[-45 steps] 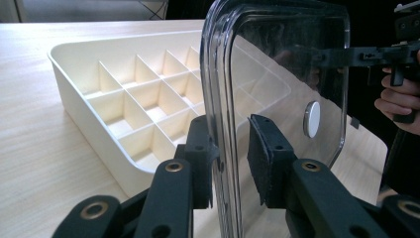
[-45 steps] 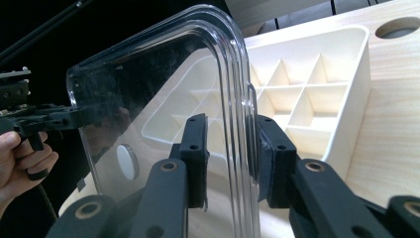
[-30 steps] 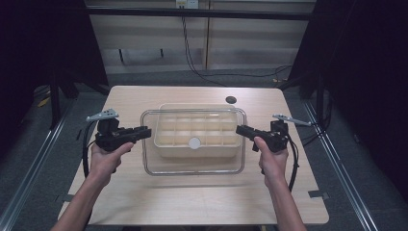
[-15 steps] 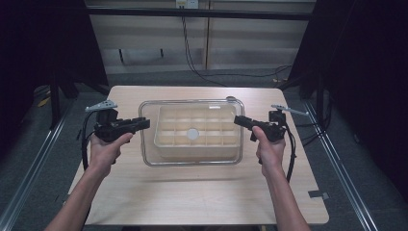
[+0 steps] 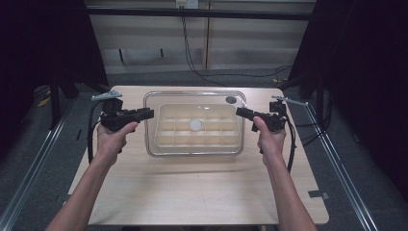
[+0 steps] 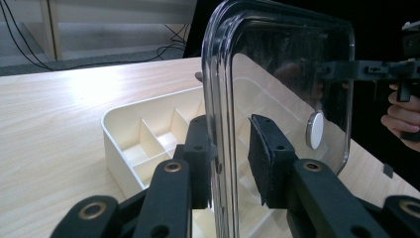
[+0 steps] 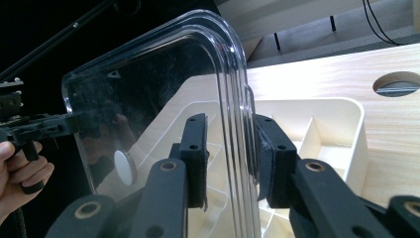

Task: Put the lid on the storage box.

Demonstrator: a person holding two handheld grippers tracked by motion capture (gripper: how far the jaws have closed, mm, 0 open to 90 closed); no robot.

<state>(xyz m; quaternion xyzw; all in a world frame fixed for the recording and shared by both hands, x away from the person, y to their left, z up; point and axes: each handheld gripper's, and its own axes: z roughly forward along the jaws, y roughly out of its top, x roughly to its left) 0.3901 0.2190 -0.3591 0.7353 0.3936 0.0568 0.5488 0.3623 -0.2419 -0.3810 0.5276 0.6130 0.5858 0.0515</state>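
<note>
Left gripper (image 5: 147, 113): clamped on the left rim of the clear lid, one pad above and one below the edge. In the left gripper view (image 6: 229, 163) the rim runs right between the two black pads, so it's pinching plastic, not air.

Right gripper (image 5: 241, 112): same deal on the opposite side, pinching the lid's right rim. In the right gripper view (image 7: 232, 158) both pads sit tight against the curved edge.

Clear lid (image 5: 194, 96): a see-through rectangular cover with rounded corners, held level between the two grippers, up off the tray and over it. Seen from the high view it's a bit bigger than the tray and sits slightly toward the far side of the table.

White knob (image 5: 195, 125): small round disc in the middle of the lid, also visible in the left gripper view (image 6: 314, 130) and the right gripper view (image 7: 125, 167).

Divided tray (image 5: 166, 140): cream plastic organiser with a grid of compartments, resting flat on the table right under the lid. The compartments look empty as far as I can see.

Table (image 5: 192, 192): light wood top, tray roughly centred on the far half.

Round hole (image 7: 396, 83): a cable cutout in the tabletop near the far right corner, showing through the lid from above.

Hands: one wrapped round each gripper handle, forearms coming in from the near edge.
</note>
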